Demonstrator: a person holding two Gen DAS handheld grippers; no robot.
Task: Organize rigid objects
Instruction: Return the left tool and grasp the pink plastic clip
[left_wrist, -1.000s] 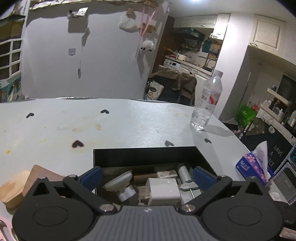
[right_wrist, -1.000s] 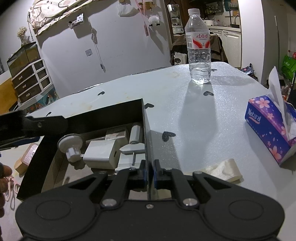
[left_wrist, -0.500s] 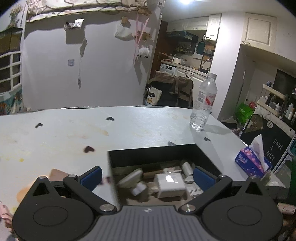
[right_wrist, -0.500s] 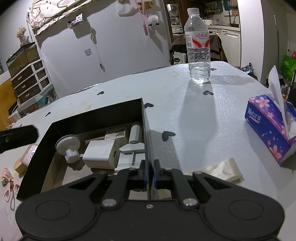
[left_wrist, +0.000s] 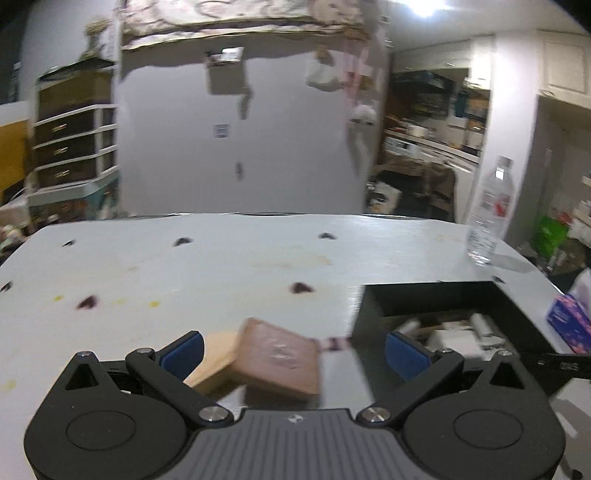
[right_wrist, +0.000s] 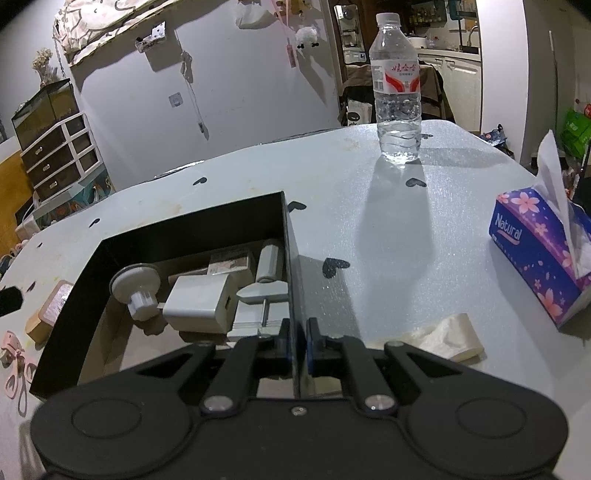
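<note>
On a pale table (right_wrist: 369, 229) dotted with dark heart marks, we see the right gripper (right_wrist: 295, 347) clamped on the right-hand wall of an open black box (right_wrist: 192, 229), its two jaws pinching the thin wall from either side. Inside the box lie the things already gathered: a white square charger (right_wrist: 199, 306), a white suction-cup knob (right_wrist: 135, 284) just left of it, a small white cylinder (right_wrist: 271, 264) against the right wall, and a grey clamp-like piece (right_wrist: 258, 295) below that cylinder. From the left wrist view, blurred, we see the left gripper (left_wrist: 293, 352) with its blue-padded jaws spread wide and nothing pressed between them — it hangs above a brown flat block (left_wrist: 280, 360) that rests partly on a tan wooden piece (left_wrist: 214, 363). Both lie on the table just outside the box's left wall, still apart from the contents. Further left, near the table's edge, a pink bow-shaped item (right_wrist: 14, 354) lies flat. A clear water bottle (right_wrist: 397, 92) stands upright at the far side of the table, well apart from the box; a purple tissue pack (right_wrist: 535, 251) sits at the right, with a crumpled cream scrap (right_wrist: 443, 336) near the right gripper.
</note>
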